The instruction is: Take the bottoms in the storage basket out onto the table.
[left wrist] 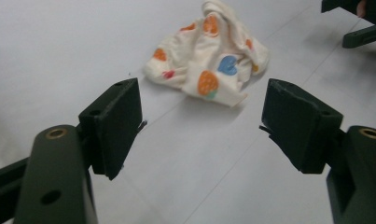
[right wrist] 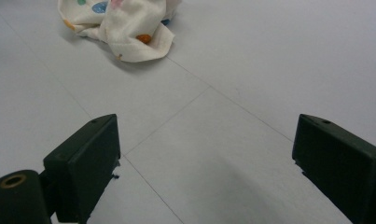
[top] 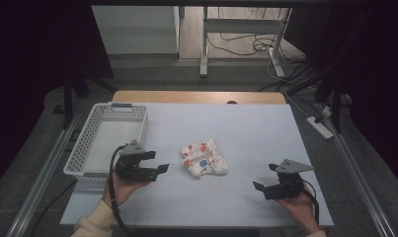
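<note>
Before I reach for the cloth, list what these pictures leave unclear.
- Cloth: crumpled, so its folds hide its shape and what kind of item it is, in all views; the top edge cuts it off in the right gripper view.
- Basket: the left hand-held gripper covers its near corner in the high view.
- Person: the bottom edge cuts off both forearms.

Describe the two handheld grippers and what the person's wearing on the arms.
Both the left gripper and the right gripper are black, two-fingered units, each topped by a grey three-cornered plate. The fingers end in blocky black pads, with brass-coloured inserts showing behind them. A black cable trails from each gripper. The left arm has a cream sleeve with a ribbed cuff; no sleeve can be made out on the right.
</note>
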